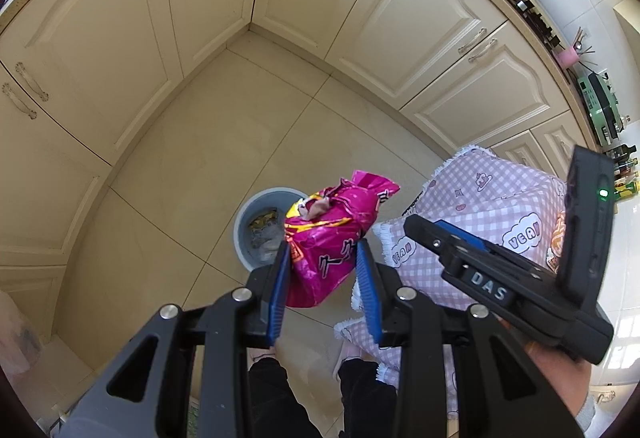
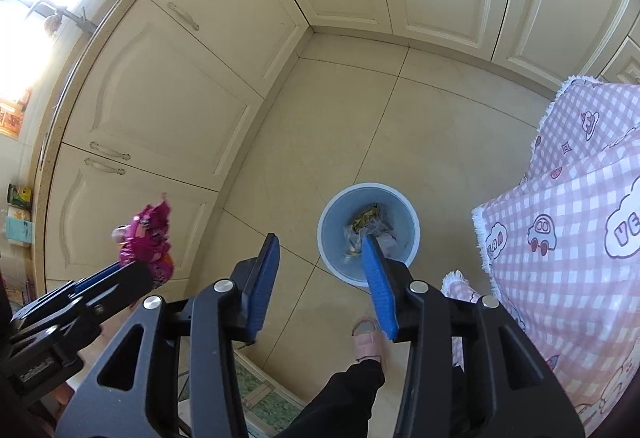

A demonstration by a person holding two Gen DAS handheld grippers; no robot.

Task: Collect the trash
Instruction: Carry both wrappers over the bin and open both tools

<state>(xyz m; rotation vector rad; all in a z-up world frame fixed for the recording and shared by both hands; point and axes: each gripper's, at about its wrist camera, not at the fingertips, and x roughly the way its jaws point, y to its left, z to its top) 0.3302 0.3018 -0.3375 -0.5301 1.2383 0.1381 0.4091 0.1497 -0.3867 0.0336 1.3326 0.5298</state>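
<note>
My left gripper (image 1: pixel 324 258) is shut on a crumpled magenta snack bag (image 1: pixel 332 234), held just above and to the right of a grey-blue bin (image 1: pixel 246 214) on the tiled floor. The bin holds several crumpled wrappers (image 1: pixel 264 230). From the right wrist view the same bag (image 2: pixel 148 242) hangs at the left in the left gripper (image 2: pixel 132 270). My right gripper (image 2: pixel 320 250) stands open above the bin (image 2: pixel 332 214), nothing between its blue pads (image 2: pixel 260 278); wrappers (image 2: pixel 370 228) lie below it. The right gripper (image 1: pixel 424 230) also shows at the right of the left wrist view.
Cream cabinets (image 1: pixel 120 38) wrap the floor corner beyond the bin. A table under a pink checked cloth (image 2: pixel 580 218) stands to the right, close to the bin. The person's dark trouser legs (image 1: pixel 276 390) and pink slipper (image 2: pixel 368 338) are below the grippers. The countertop (image 1: pixel 560 50) carries utensils.
</note>
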